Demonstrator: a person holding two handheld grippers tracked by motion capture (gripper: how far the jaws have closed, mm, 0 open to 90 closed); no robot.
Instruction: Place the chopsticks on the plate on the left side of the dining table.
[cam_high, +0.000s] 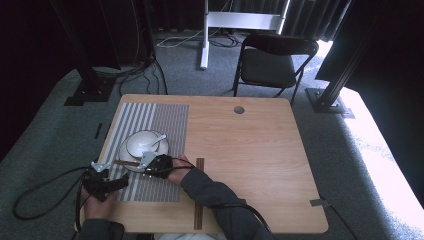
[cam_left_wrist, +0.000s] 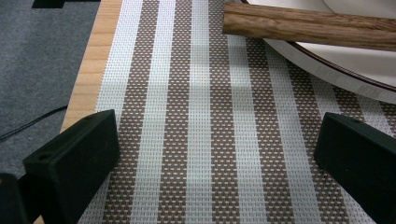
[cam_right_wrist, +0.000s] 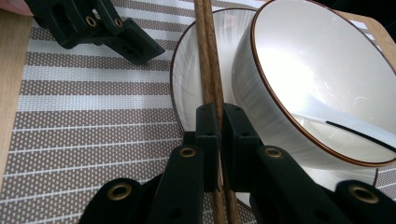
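From the high view, the right gripper sits at the near edge of the white plate on the striped placemat, holding a pair of wooden chopsticks that lies across the plate's near rim. A white bowl with a spoon stands on the plate. The left gripper rests lower left on the mat — a second pair of chopsticks lies on the bare table.

In the left gripper view, the jaws stand wide apart over the placemat, with nothing between them; the chopsticks cross the plate ahead.

In the right gripper view, the jaws are clamped on the chopsticks — these run over the plate, just beside the bowl. The left gripper shows at upper left.
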